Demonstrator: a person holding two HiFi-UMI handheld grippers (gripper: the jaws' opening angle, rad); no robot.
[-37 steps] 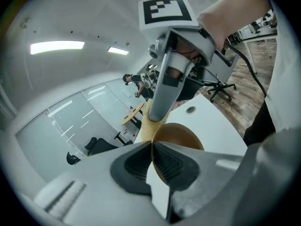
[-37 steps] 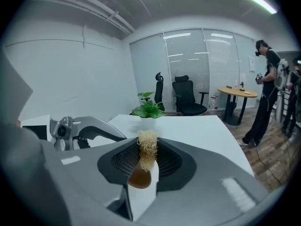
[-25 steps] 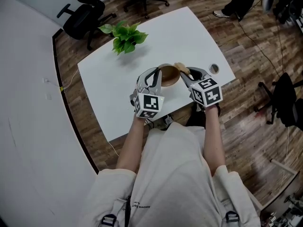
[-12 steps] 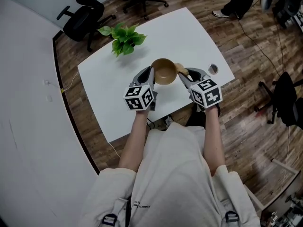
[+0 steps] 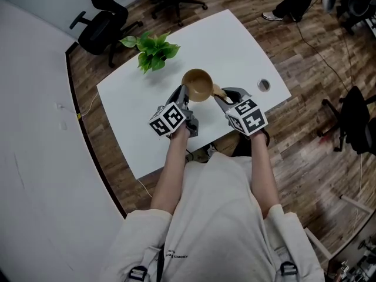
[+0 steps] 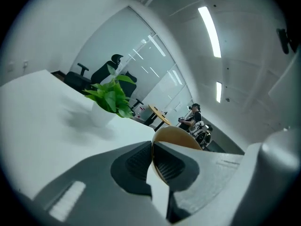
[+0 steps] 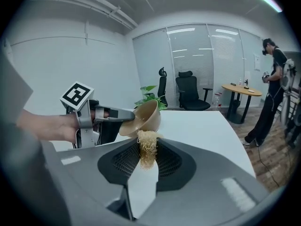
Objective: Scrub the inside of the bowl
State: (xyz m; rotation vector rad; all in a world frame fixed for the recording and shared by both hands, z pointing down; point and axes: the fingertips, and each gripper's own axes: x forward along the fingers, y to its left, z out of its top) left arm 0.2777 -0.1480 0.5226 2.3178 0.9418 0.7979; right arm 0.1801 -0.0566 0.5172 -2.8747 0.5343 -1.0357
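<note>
Now bowl [image 5: 197, 84] higher in left gripper [image 5: 184, 94], scrubber [image 7: 146, 150] in right gripper [image 7: 146, 161]

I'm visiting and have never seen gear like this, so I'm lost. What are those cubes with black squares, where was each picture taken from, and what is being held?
There is no robot here. A person holds a hand tool with two jaws in each hand, and the patterned cubes are part of those tools. One picture looks down from a camera on the person's head. The other two come from cameras riding on each tool, looking along its jaws. The left gripper is clamped on the rim of a tan bowl, held tilted above the white table. The right gripper pinches a straw-coloured fibrous scrubber right by the bowl. A potted plant also stands on the table.
</note>
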